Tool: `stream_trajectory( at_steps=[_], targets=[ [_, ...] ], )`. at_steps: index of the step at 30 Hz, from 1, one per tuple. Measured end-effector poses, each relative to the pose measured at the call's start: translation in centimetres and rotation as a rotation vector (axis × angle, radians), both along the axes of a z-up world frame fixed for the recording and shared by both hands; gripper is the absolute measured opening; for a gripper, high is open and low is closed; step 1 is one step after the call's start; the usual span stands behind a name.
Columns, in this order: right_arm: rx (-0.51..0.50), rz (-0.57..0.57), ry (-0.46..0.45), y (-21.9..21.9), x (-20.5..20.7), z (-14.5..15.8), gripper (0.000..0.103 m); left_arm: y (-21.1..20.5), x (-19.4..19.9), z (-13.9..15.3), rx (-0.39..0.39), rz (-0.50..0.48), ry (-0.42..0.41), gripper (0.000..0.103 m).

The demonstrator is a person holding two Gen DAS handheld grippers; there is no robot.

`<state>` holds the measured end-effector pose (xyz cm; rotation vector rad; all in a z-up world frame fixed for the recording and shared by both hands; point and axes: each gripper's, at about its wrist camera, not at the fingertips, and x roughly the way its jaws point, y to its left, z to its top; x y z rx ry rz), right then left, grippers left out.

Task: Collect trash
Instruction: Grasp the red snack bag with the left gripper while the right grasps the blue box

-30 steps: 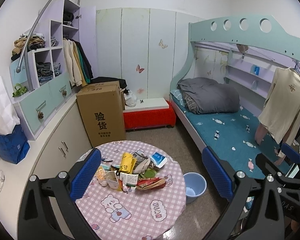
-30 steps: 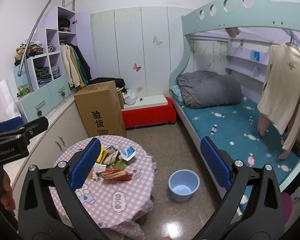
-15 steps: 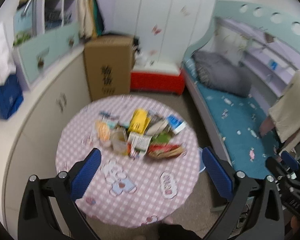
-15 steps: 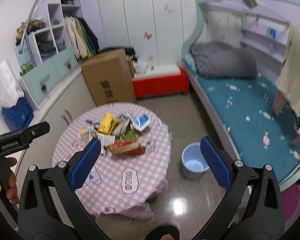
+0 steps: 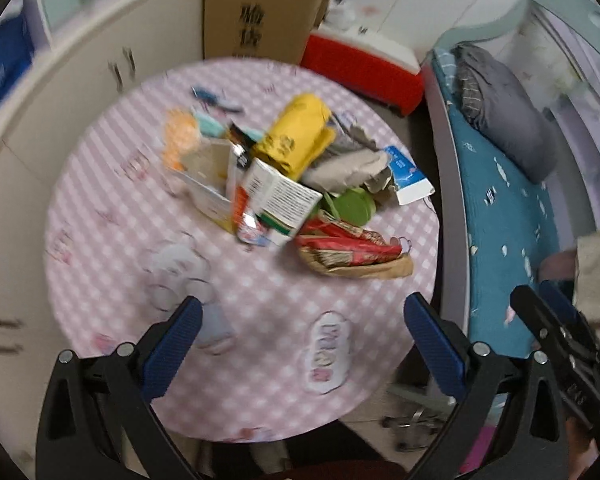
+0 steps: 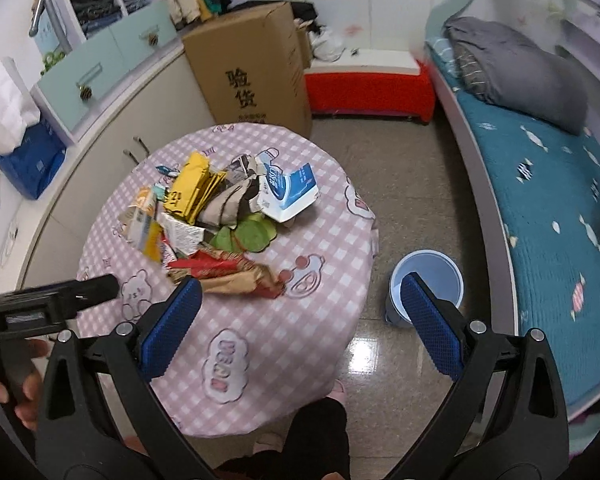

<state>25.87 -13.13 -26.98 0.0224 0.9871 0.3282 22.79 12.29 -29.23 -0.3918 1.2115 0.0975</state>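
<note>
The trash pile (image 5: 296,196) sits in a heap near the middle of the round table (image 5: 112,248), which wears a pink checked cloth, and both tongs hang above its near edge with jaws spread wide and nothing between them. From the left gripper (image 5: 300,336) the heap lies straight ahead and a little beyond the fingertips; from the right gripper (image 6: 300,320) it lies ahead and off to the left, while the blue bucket (image 6: 426,284) stands on the floor just beside the table, by the right-hand finger. The nearest piece to either tool is the red-and-brown wrapper (image 5: 356,252) at the front of the heap — its long axis runs across the view, side to side, so jaws opening left-right would have to turn, or close across its narrow width, to take it. The left gripper looks the closer to the pile, I judge — the right one is better placed for the bucket.
</note>
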Motion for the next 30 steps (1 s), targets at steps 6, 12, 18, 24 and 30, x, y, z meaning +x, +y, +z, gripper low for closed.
stream_trajectory(
  at_steps=[6, 12, 18, 24, 30],
  targets=[
    [-0.008, 0.066, 0.033, -0.4, 4.0, -1.8, 0.097, -0.1, 3.4, -5.4, -0.159, 0.201, 0.107, 0.098],
    [-0.006, 0.13, 0.072, -0.1, 7.1, -3.4, 0.097, -1.0, 6.2, -7.8, -0.119, 0.249, 0.165, 0.081],
    [0.014, 0.169, 0.102, 0.6, 9.1, -4.3, 0.097, -1.0, 6.8, -9.1, -0.185, 0.27, 0.219, 0.048],
    [0.069, 0.175, 0.135, 1.5, 11.0, -5.1, 0.097, -0.9, 6.6, -5.8, -0.178, 0.212, 0.143, 0.029],
    [0.238, 0.044, 0.28, 0.4, 14.5, -7.8, 0.085, -2.1, 7.8, 0.6, 0.002, 0.11, -0.03, 0.028]
  ],
)
